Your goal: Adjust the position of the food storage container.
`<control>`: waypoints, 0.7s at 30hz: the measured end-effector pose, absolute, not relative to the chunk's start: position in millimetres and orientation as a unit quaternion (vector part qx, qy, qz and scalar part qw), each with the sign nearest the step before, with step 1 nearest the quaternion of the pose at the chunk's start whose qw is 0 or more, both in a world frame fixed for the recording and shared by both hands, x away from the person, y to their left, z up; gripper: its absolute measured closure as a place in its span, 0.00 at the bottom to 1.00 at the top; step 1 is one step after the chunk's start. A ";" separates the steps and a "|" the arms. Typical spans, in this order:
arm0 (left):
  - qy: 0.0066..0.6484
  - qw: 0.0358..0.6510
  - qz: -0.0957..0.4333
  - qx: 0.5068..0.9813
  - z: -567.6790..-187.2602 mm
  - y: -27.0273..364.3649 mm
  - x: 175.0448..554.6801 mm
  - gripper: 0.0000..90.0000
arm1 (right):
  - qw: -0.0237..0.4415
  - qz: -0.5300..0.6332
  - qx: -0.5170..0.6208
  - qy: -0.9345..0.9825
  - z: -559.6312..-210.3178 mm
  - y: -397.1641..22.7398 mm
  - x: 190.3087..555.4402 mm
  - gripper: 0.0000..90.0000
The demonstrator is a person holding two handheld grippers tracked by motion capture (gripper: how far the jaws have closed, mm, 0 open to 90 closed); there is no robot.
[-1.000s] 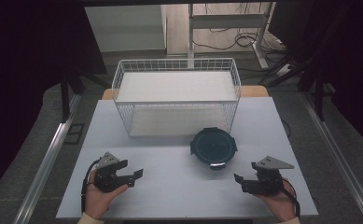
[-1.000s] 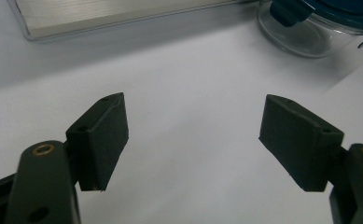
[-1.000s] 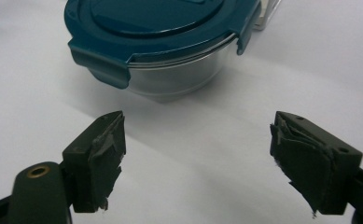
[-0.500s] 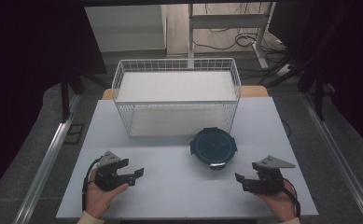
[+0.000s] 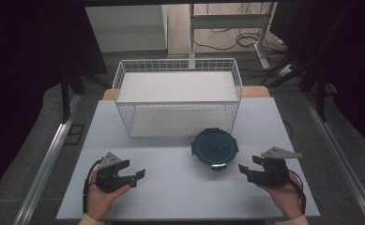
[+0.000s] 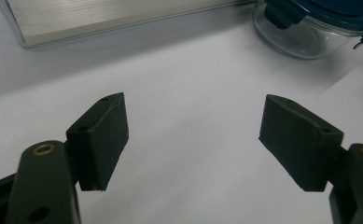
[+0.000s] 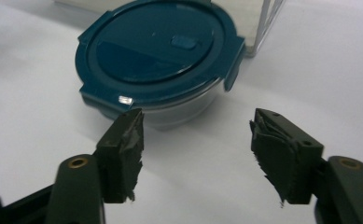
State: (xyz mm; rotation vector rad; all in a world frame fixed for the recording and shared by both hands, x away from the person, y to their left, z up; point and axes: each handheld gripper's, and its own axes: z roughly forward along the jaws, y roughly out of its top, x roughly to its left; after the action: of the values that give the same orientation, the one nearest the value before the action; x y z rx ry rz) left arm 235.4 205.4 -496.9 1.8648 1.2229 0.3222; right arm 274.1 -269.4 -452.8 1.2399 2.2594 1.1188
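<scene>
In the high view the right gripper (image 5: 251,169) has just been narrowing its empty jaws, released, near the desk's front right corner, aiming at the round container (image 5: 214,148) before the wire basket (image 5: 178,101). In the left gripper view the left gripper (image 6: 193,135) is open, idle. In the right gripper view the container (image 7: 158,53) lies just ahead; a grasp seems next.

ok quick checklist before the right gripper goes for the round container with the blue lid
1. Right gripper empty: ok; its jaws have just been closing, with nothing between them.
2. Right gripper faces the container: ok, it sits just beyond the jaws in the right gripper view.
3. Lid seated on the container: ok, it lies flat; whether every latch is snapped down, cannot tell.
4. Table between the right gripper and the container free: ok.
5. Left gripper out of the way: ok, open, empty and off to the side.
6. Wire basket ready to take it: ok, nothing lies inside.
</scene>
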 end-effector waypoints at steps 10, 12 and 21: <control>0.487 0.427 0.130 0.751 -496.2 201.1 241.6 0.26 | 0.170 0.371 0.431 0.805 -432.6 -267.9 294.4 0.55; 0.487 0.428 0.131 0.750 -495.8 201.5 241.5 0.26 | 0.170 0.365 0.428 0.809 -429.1 -265.8 303.6 0.58; 0.489 0.429 0.134 0.748 -495.1 203.3 239.7 0.26 | 0.167 0.355 0.426 0.815 -421.9 -254.4 344.8 0.80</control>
State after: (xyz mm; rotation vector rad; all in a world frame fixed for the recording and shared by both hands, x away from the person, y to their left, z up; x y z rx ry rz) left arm 239.7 203.3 -495.1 1.8662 1.2202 0.3335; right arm 344.8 -254.4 -421.9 1.2140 2.3205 1.0101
